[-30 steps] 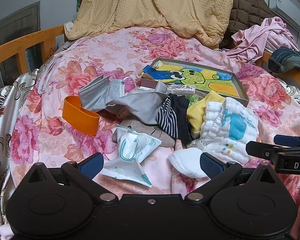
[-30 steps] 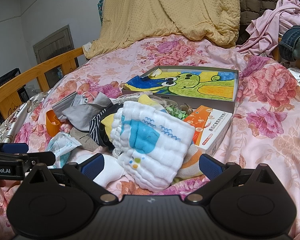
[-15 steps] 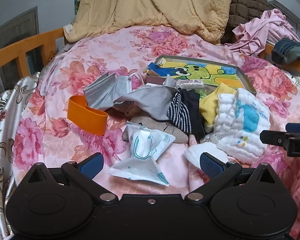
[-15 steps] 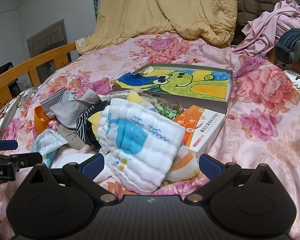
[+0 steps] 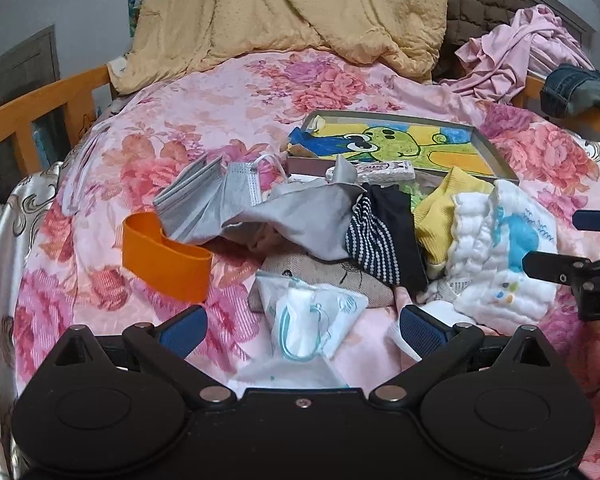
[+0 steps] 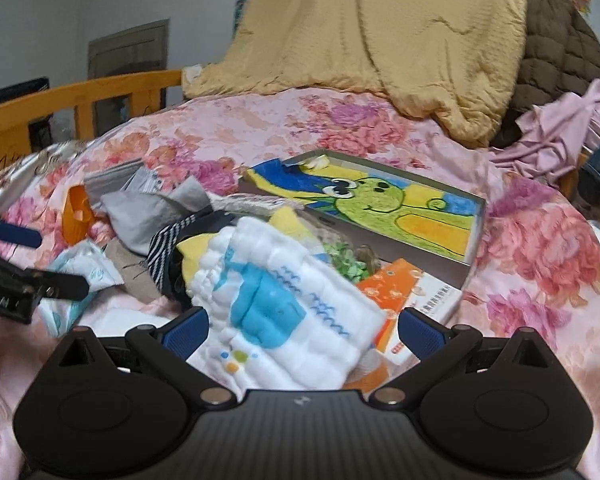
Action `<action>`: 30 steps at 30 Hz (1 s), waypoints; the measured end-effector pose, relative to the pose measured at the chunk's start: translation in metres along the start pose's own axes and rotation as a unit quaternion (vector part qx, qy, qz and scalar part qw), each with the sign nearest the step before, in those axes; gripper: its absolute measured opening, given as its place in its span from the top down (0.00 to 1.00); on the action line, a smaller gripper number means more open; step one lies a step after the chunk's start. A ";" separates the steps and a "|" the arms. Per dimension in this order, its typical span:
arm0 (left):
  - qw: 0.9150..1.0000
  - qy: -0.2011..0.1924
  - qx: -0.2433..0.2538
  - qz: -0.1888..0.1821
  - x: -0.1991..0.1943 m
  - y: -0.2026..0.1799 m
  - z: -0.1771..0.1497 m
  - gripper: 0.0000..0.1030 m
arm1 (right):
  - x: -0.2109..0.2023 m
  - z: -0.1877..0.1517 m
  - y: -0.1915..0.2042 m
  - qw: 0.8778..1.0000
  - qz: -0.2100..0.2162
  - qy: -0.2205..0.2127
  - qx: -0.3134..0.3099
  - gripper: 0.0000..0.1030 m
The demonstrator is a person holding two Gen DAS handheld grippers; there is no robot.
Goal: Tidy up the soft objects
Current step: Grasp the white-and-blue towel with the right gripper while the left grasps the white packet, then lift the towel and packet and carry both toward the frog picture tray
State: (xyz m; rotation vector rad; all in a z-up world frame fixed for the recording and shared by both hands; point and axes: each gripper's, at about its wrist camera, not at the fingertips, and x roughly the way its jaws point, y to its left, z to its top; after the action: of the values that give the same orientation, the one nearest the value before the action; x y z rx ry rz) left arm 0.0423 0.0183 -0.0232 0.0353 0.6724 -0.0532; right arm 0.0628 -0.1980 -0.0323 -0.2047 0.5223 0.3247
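My right tool (image 6: 302, 330) gapes wide over the white quilted cloth (image 6: 284, 304) at lower centre. It looks light and floppy, so I'd pinch its thick folded edge.

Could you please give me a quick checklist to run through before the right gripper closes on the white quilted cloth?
1. Right gripper open: ok, both fingers spread wide.
2. White quilted cloth between the fingers: ok, its near part lies in the gap.
3. Orange box clear of the grasp: not ok, it sits beside the right fingertip, partly under the cloth.
4. Left gripper out of the way: ok, open over the packaged mask.
5. Cloth free of the yellow garment: cannot tell, they overlap.
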 end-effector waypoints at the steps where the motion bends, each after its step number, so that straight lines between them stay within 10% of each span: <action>1: 1.000 0.002 0.000 -0.001 0.002 0.001 0.000 0.01 | 0.002 0.000 0.002 1.000 0.000 0.003 -0.007 0.00; 12: 0.998 0.030 -0.034 -0.052 0.020 0.006 -0.002 0.47 | 0.024 -0.010 0.026 0.996 -0.031 0.035 -0.078 0.16; 24: 0.996 0.036 -0.061 -0.062 0.018 0.008 -0.007 0.60 | 0.019 -0.011 0.026 0.996 -0.031 0.036 -0.081 0.75; 30: 0.993 0.018 -0.078 -0.082 0.008 0.005 -0.006 0.66 | -0.001 -0.008 0.020 0.998 -0.020 0.017 -0.059 0.79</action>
State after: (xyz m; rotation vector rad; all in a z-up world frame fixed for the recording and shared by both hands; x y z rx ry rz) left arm 0.0455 0.0229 -0.0330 -0.1691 0.7126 -0.1580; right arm 0.0512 -0.1815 -0.0413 -0.3363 0.5328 0.3130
